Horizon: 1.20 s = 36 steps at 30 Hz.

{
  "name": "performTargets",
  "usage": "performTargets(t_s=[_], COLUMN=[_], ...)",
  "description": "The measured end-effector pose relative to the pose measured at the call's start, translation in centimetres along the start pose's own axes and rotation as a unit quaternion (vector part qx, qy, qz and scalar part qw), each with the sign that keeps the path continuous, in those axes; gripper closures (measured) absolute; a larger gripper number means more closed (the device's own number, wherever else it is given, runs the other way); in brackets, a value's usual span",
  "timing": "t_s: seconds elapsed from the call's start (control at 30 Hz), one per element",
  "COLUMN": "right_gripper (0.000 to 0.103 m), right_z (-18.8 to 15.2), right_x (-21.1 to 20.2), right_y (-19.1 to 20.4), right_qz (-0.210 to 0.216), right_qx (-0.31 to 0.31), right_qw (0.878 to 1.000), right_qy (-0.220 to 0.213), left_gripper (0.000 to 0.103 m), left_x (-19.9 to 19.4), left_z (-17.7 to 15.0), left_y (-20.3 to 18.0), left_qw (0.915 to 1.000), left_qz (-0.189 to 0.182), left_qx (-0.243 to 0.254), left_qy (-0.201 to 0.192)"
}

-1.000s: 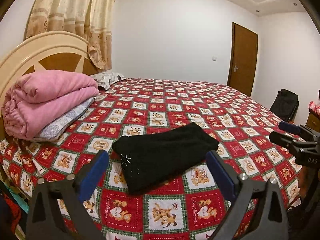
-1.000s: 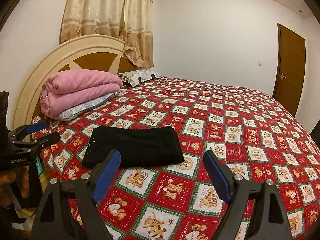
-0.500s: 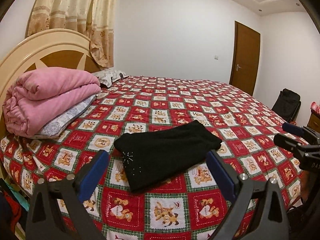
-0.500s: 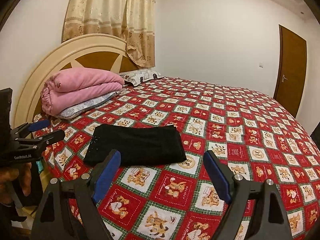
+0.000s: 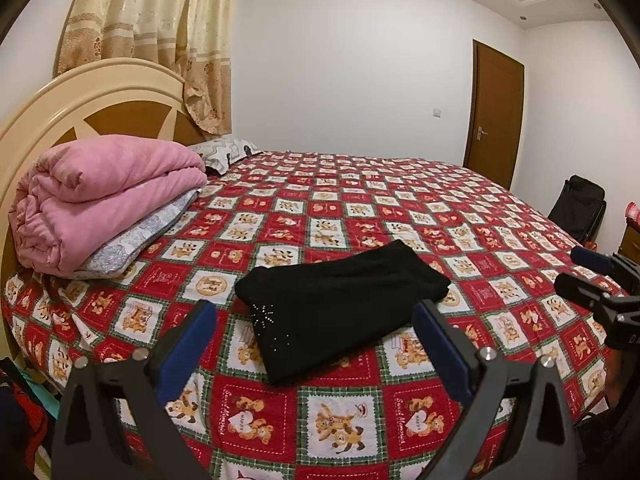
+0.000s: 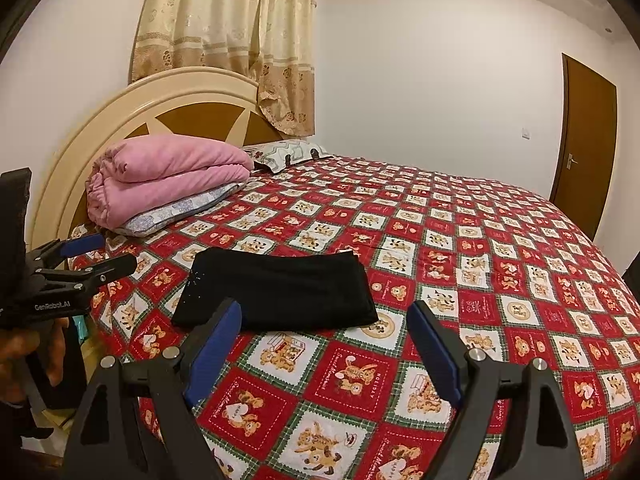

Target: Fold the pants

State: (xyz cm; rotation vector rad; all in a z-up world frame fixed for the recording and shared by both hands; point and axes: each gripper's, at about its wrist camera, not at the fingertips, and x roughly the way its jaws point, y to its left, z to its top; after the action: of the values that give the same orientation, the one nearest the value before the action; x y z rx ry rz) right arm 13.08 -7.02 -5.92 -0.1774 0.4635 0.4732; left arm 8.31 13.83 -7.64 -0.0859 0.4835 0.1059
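Black pants (image 5: 340, 304) lie folded into a compact rectangle on the red patterned bedspread (image 5: 360, 208), near the bed's front edge; they also show in the right wrist view (image 6: 280, 292). My left gripper (image 5: 316, 344) is open and empty, held back from the pants' near edge. My right gripper (image 6: 324, 340) is open and empty, just in front of the pants' right part. The right gripper shows at the right edge of the left wrist view (image 5: 588, 276); the left gripper shows at the left of the right wrist view (image 6: 96, 256).
A folded pink blanket (image 5: 100, 200) on a grey pillow sits by the headboard (image 5: 80, 112) at left. A patterned pillow (image 5: 224, 152) lies behind it. A brown door (image 5: 496, 112) and a black bag (image 5: 580, 208) are at the right. Curtains (image 6: 240, 40) hang behind.
Both grippers have drawn back and risen slightly from the bed; the views tilted up a little. The folded pants have not moved.
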Motion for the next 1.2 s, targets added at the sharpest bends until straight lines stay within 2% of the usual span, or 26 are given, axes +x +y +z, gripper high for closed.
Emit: performTargets(t_s=[0.3,0.57,1.0,1.2], right_gripper=[0.018,0.018,0.018,0.018], right_z=[0.1,0.3,0.2,0.1], right_x=[-0.1,-0.4,-0.4,-0.5], right_y=[0.4,1.0,2.0,2.4], right_qz=[0.000,0.000,0.004,0.005], right_qx=[0.000,-0.011,-0.031,-0.037], right_qw=[1.000,1.000,0.999,0.999], right_qy=[-0.006,-0.011,-0.011,-0.015], left_gripper=[0.001,0.000,0.000,0.000], left_x=[0.2,-0.1,0.1,0.8], left_z=[0.0,0.2,0.3,0.2], left_y=[-0.1,-0.1,0.2,0.2], left_qw=[1.0000,0.9998,0.9996,0.9988], left_qz=[0.000,0.016,0.029,0.046], left_qx=[0.003,0.010,0.008,0.009], left_qy=[0.006,-0.008,0.001,0.014])
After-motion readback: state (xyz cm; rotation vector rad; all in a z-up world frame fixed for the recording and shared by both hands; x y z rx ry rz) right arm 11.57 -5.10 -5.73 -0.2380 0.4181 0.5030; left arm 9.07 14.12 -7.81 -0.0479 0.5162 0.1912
